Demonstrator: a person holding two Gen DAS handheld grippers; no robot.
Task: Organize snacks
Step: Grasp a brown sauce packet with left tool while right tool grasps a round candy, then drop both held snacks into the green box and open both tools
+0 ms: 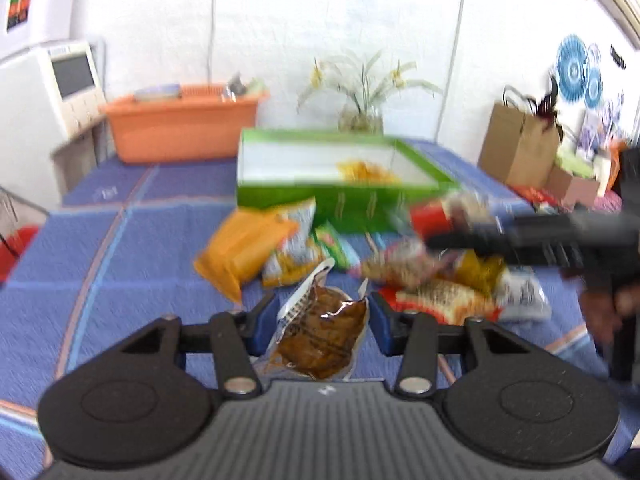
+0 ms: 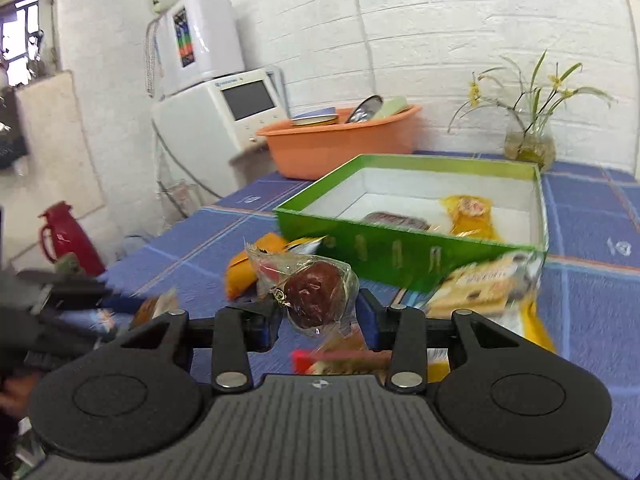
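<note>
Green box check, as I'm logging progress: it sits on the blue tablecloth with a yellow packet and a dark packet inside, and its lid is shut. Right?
Not quite: the green box is open, with no lid on it. The right wrist view shows the yellow packet and dark packet inside, on the blue tablecloth.

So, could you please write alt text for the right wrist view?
The right gripper holds a clear-wrapped dark red snack above a blue tablecloth. Behind it, an open green box contains a yellow packet and a dark packet.

Snack pile (image 1: 360, 264) before box (image 2: 400, 256), basin (image 2: 340, 144) behind (left)
</note>
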